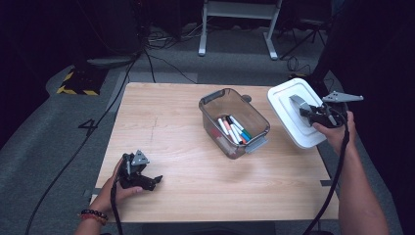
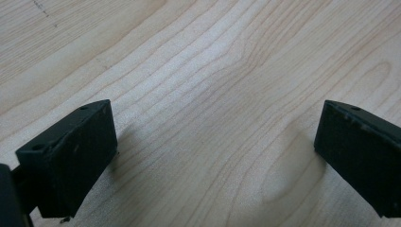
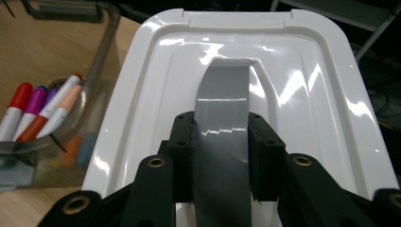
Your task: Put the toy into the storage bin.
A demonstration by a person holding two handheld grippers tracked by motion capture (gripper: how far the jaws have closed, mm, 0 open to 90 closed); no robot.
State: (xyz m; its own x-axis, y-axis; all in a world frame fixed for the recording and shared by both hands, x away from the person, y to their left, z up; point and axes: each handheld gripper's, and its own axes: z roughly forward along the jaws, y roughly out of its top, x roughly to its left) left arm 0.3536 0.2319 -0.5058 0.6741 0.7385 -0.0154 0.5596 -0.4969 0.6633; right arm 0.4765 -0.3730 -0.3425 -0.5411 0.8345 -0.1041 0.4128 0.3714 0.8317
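Low in the right gripper view, the right gripper [image 3: 220,156] has its fingers clamped on the grey handle [image 3: 222,109] of the white lid [image 3: 307,118], held tilted at the high view's right. Keep it level and clear of the clear bin [image 1: 234,122]. The left gripper [image 1: 142,178], fingers wide and empty, rests lower left on the worktop [image 1: 195,181].

Dim room, grey carpet [image 1: 44,122] with trailing cables [image 1: 161,63], white table legs [image 1: 237,24], yellow-black striped marking [image 1: 76,83].

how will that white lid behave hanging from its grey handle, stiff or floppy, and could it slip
The white lid probably stays stiff: it keeps its flat moulded shape while tilted in the right gripper. It looks light for its size, being thin plastic. The grey handle is glossy and smooth, so it may slide or swing between the pads, since the grip is on that one narrow strip.
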